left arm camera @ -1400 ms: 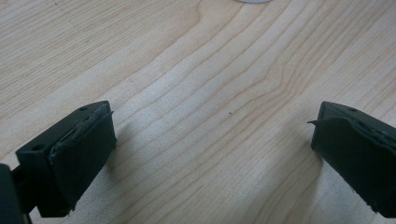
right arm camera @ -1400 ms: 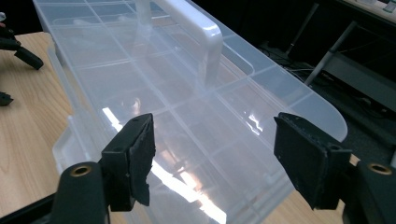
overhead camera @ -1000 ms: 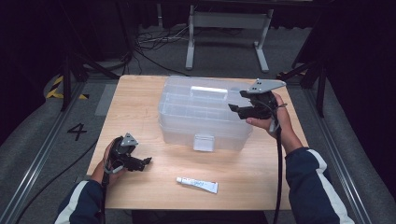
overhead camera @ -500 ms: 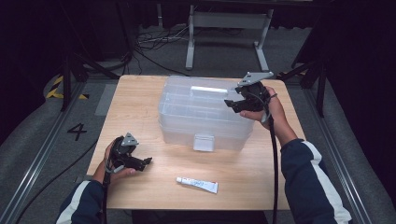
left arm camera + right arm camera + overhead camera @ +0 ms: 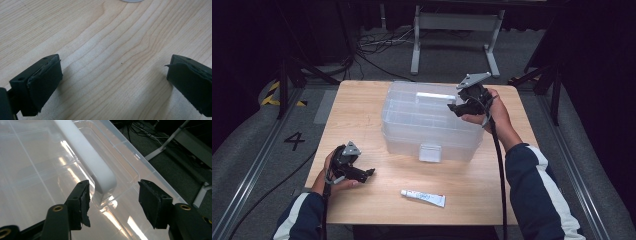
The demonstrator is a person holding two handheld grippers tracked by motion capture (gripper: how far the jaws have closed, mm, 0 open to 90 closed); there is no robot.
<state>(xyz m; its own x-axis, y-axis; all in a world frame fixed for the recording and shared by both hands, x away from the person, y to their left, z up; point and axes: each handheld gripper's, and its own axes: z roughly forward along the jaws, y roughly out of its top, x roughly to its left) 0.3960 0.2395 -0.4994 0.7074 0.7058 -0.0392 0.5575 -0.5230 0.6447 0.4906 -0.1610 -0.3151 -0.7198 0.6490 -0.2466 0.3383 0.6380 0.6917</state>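
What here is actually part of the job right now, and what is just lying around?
In use:
- clear plastic box
- its white handle on the lid
- right gripper, jaws closing, astride the handle's end, not yet pressing

Lying about:
- small white tube near the table's front edge
- left gripper, open over bare table

One clear plastic box (image 5: 427,122), one white tube (image 5: 423,198) and two tongs lie on one wooden table (image 5: 357,107).
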